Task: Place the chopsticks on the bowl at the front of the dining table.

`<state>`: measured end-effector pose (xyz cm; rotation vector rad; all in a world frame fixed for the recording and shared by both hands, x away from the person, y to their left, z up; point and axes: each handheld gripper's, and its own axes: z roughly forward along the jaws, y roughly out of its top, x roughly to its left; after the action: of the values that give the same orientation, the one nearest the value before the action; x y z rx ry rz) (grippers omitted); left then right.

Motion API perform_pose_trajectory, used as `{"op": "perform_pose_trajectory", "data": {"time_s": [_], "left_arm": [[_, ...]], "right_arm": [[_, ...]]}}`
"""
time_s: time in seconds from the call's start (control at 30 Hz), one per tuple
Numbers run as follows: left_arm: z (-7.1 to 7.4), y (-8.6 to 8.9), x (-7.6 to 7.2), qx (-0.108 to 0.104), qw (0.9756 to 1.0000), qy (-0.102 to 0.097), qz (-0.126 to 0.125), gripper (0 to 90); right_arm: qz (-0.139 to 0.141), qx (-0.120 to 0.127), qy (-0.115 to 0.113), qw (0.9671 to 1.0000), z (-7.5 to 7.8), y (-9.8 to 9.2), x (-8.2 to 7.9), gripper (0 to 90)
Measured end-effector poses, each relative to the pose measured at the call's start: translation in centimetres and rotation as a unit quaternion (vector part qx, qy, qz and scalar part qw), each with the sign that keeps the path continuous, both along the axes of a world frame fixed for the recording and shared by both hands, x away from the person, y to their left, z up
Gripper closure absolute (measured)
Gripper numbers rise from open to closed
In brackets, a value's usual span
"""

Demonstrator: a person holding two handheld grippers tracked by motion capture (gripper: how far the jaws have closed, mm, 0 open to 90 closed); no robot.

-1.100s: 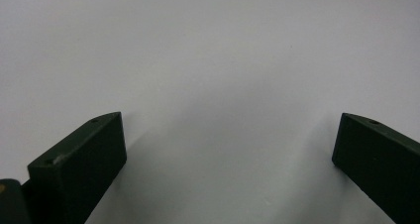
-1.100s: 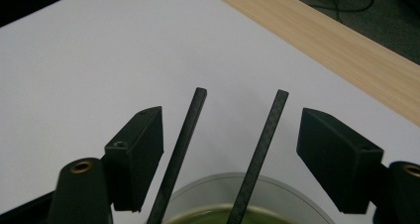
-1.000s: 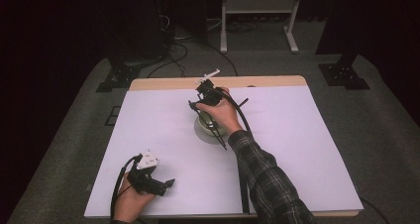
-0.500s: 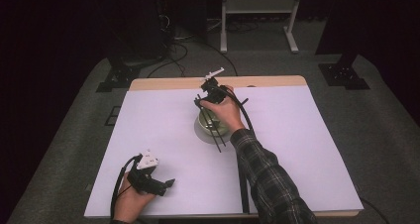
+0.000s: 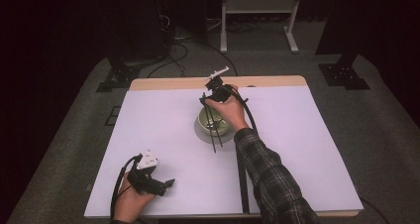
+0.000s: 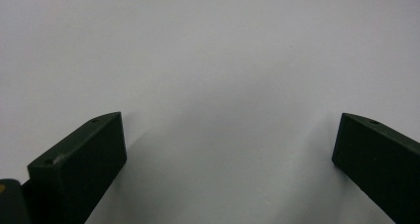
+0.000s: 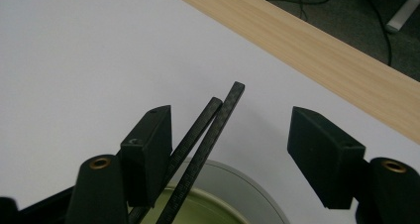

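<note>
My right claw (image 7: pixel 230 149), jaws apart and just been closing, straddles two black chopsticks (image 7: pixel 210 130) resting across the green bowl (image 5: pixel 214 124). Uneven closure could tip one off the rim.

Matt, finely textured black chopsticks (image 7: pixel 205 135), a glossy, perhaps ceramic green bowl (image 5: pixel 213 121), smooth white tabletop (image 5: pixel 148 130) edged in wood.

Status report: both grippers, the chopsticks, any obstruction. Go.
Right gripper jaws open, just been closing, chopsticks between them, over bowl. Left gripper open on bare mat. Nothing in the way.
</note>
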<state>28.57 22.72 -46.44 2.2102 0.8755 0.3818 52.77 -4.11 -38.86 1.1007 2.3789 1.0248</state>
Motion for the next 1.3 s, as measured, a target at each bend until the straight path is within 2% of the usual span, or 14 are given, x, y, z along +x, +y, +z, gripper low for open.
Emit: {"op": "perform_pose_trajectory", "data": {"time_s": [0.2, 0.37, 0.53, 0.77, 1.0, 1.3], "left_arm": [[0.0, 0.0, 0.0, 0.002, 1.0, -0.001, -0.001, 0.0], [0.0, 0.0, 0.0, 0.002, 1.0, -0.001, -0.001, 0.0], [0.0, 0.0, 0.0, 0.001, 1.0, 0.0, 0.0, 0.0], [0.0, 0.0, 0.0, 0.002, 1.0, 0.001, 0.0, 0.0], [0.0, 0.0, 0.0, 0.002, 1.0, 0.0, 0.0, 0.0], [0.0, 0.0, 0.0, 0.002, 1.0, 0.0, 0.0, 0.0]], "right_arm": [[-0.012, 0.008, -0.001, 0.9999, 0.2, -1.3, 0.0, 34.2], [0.001, 0.02, -0.016, 0.9997, 1.1, -2.3, -1.1, 41.3], [0.017, 0.037, -0.024, 0.9989, 1.8, -3.7, -2.6, 61.0], [0.044, 0.041, -0.005, 0.9982, 1.4, -5.1, -4.5, 88.9], [0.068, 0.046, 0.016, 0.9965, 0.5, -5.6, -6.2, 89.9], [0.085, 0.04, 0.024, 0.9953, -0.7, -5.2, -7.6, 89.9]]}}
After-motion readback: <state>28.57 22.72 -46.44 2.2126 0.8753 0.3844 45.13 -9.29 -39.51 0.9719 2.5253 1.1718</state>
